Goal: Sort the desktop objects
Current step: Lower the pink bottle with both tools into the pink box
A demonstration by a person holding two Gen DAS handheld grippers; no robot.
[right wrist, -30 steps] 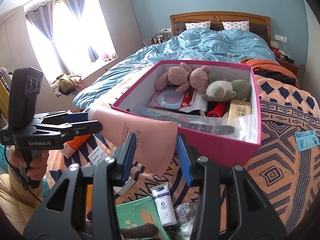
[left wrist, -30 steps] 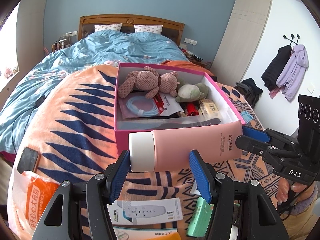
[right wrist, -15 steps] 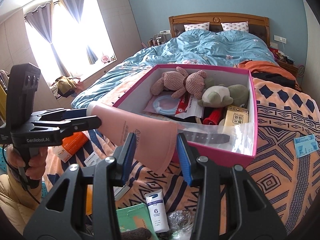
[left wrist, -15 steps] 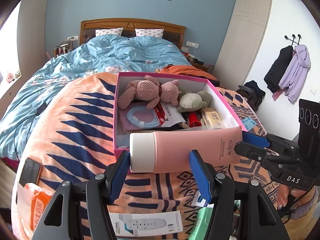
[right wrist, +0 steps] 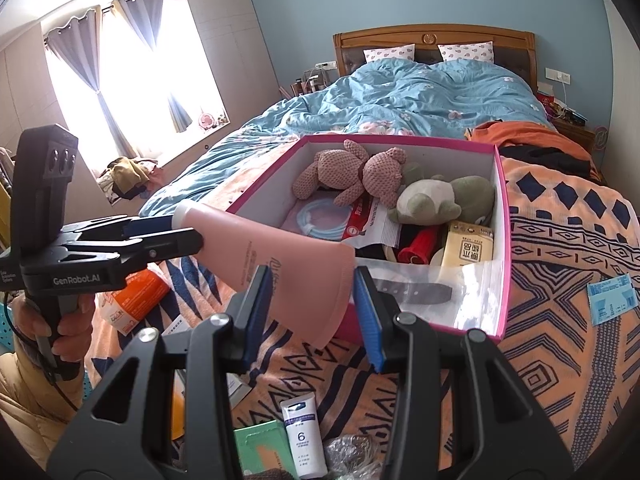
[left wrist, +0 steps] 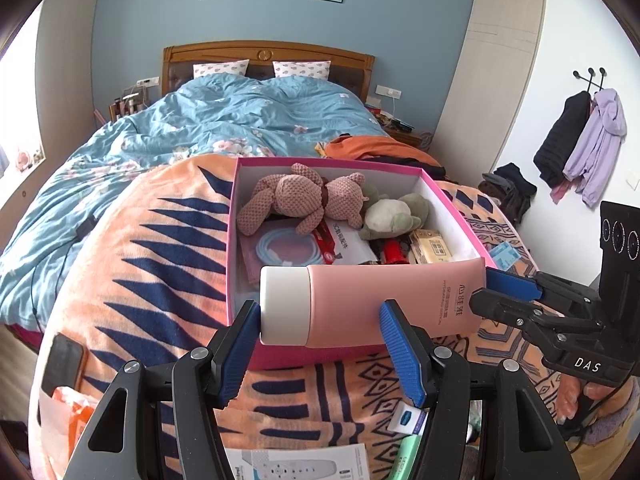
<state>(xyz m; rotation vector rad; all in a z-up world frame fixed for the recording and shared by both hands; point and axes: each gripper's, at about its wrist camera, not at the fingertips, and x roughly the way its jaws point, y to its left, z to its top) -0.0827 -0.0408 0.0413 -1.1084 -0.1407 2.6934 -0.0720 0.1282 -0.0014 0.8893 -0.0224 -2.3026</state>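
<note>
A pink tube with a white cap (left wrist: 372, 304) hangs level in the air at the near edge of the pink box (left wrist: 452, 208). My left gripper (left wrist: 320, 336) is shut on its cap end. My right gripper (right wrist: 312, 300) is shut on its flat crimped end (right wrist: 304, 280). The right gripper also shows in the left wrist view (left wrist: 504, 300), and the left gripper in the right wrist view (right wrist: 176, 236). The box (right wrist: 502, 240) holds a pink plush bear (left wrist: 304, 200), a green plush toy (left wrist: 394, 216), a coiled blue cable (left wrist: 286, 246) and small packets.
The box sits on an orange and navy blanket (left wrist: 148, 264) over a blue duvet. A phone (left wrist: 62, 364), an orange packet (right wrist: 134, 300), a remote leaflet (left wrist: 296, 466), a small white tube (right wrist: 302, 436) and a green pack (right wrist: 260, 456) lie near me.
Both grippers have lifted the tube and carried it forward toward the box. It now hangs over the box's near wall instead of in front of it.
</note>
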